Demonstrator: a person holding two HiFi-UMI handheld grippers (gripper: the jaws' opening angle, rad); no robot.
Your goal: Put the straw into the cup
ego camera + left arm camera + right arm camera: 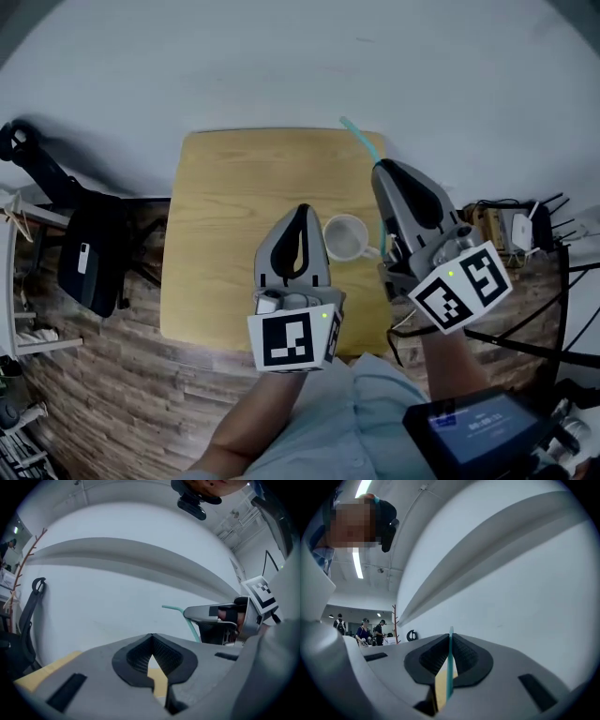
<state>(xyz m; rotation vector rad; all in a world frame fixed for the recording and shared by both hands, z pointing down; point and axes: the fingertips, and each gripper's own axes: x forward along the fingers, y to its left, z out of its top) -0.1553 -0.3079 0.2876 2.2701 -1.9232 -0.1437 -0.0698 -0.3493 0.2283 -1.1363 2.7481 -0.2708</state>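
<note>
A clear cup [345,235] stands upright on the wooden table [234,187], right of its middle. My right gripper [381,169] hovers just right of the cup, shut on a teal bendy straw [360,139]. The straw's bent top sticks out past the jaw tips, and its lower part [382,228] hangs down beside the cup. In the right gripper view the straw [449,667] runs straight up between the closed jaws. My left gripper [302,210] is shut on nothing, just left of the cup. From the left gripper view [151,636] I see the right gripper [188,613] and the straw [191,626].
A black chair [89,253] stands left of the table on the wood floor. Cables and a white router [520,230] lie to the right. A device with a lit screen [478,427] is at the bottom right. A white wall rises behind the table.
</note>
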